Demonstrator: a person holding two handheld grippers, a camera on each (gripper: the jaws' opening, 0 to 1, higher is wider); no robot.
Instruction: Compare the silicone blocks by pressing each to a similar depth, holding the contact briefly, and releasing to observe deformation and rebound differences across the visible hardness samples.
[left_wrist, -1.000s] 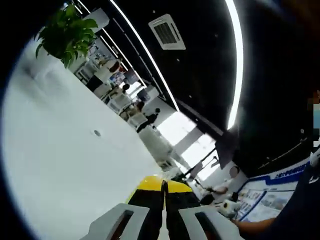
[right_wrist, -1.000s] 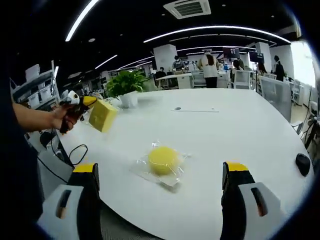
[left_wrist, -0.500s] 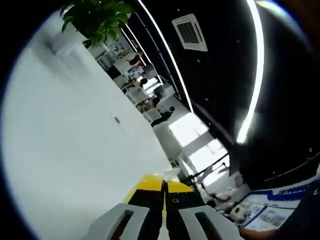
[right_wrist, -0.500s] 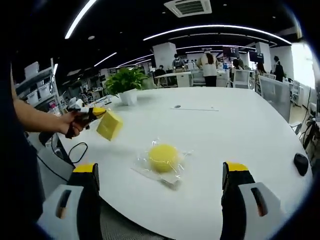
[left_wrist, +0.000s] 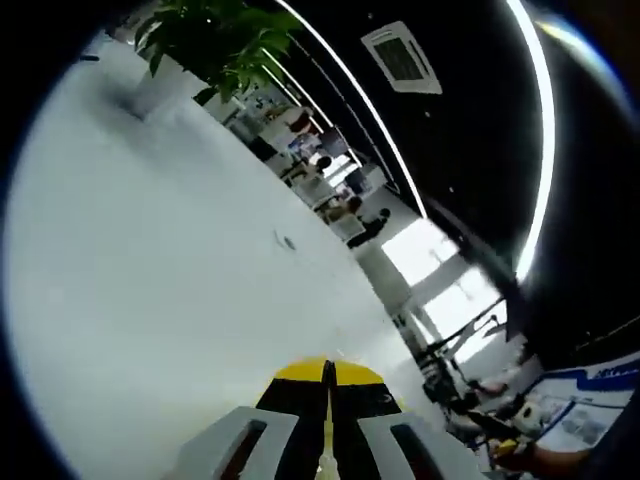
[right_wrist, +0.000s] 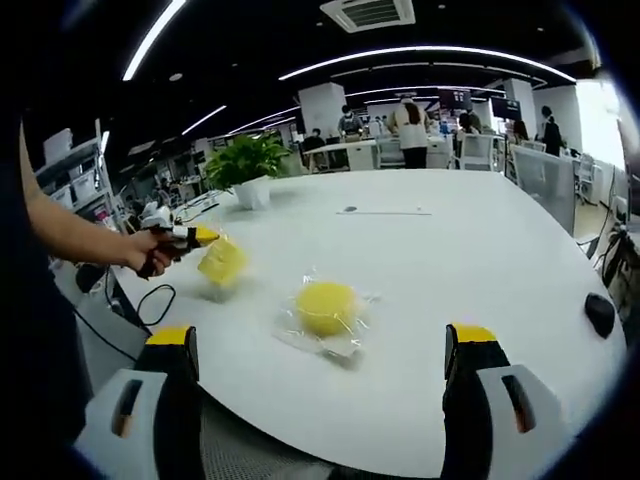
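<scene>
A round yellow silicone block (right_wrist: 326, 305) lies in clear wrap on the white table (right_wrist: 480, 250), ahead of my right gripper (right_wrist: 322, 400), whose jaws stand wide open with nothing between them. To its left, a hand holds my left gripper (right_wrist: 205, 237) shut on a square yellow block (right_wrist: 222, 262), which hangs low just over the table top. In the left gripper view my left gripper (left_wrist: 327, 375) has its jaws pressed together with a thin yellow strip between them, and it looks out across the table (left_wrist: 150, 250). The square block itself is hidden there.
A potted plant (right_wrist: 247, 160) (left_wrist: 215, 40) stands at the table's far side. A black mouse (right_wrist: 598, 313) lies near the right edge. A dark cable (right_wrist: 150, 300) hangs off the left edge. People and desks fill the office behind.
The left gripper has carried the square block down and closer to the round block, from head height to just over the table. The right gripper has stayed open and in place.
</scene>
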